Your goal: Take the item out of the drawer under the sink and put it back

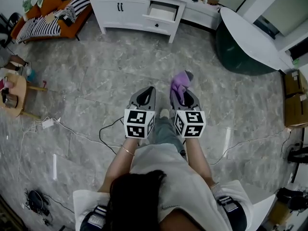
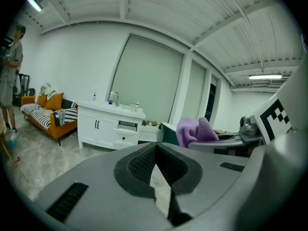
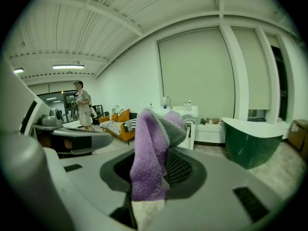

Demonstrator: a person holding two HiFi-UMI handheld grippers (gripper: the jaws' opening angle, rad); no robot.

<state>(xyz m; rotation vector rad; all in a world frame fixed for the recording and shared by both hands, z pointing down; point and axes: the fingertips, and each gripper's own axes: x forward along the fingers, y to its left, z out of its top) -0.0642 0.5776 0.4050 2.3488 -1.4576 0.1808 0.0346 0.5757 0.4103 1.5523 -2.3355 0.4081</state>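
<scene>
- Floor (image 1: 96,85): grey marble tile fills the head view. The person stands mid-room, well apart from all the furniture.
- Bathtub (image 1: 243,44): dark green with a white rim, at 2 o'clock from the person. It plays no part in the task.
- Vanity cabinet (image 1: 120,6): white, at 12 o'clock. It is judged to be the under-sink unit the task names.
- Sofa (image 1: 53,16): orange with striped cushions, at 10 o'clock.
- Drawer (image 1: 162,12): in the right half of the vanity, pulled out. It is presumably left open so the item can go straight back in.
- Left gripper (image 1: 149,89): its own view shows the jaws closed together with nothing between them. It rides just beside the right one, idle, and is probably kept free to push the drawer front.
- Right gripper (image 1: 185,93): clenched on the item and pointing toward 12 o'clock, roughly in line with the drawer.
- Purple cloth (image 1: 180,81): the task's item, out of the drawer and far from it. It is pinched low between the right pads, and its free end stands above the jaws (image 3: 151,143). The low pinch likely keeps the loose fabric from slipping out.
- Stage (judgement): removal is done and the return is pending. The loose top could snag on the drawer rim.
</scene>
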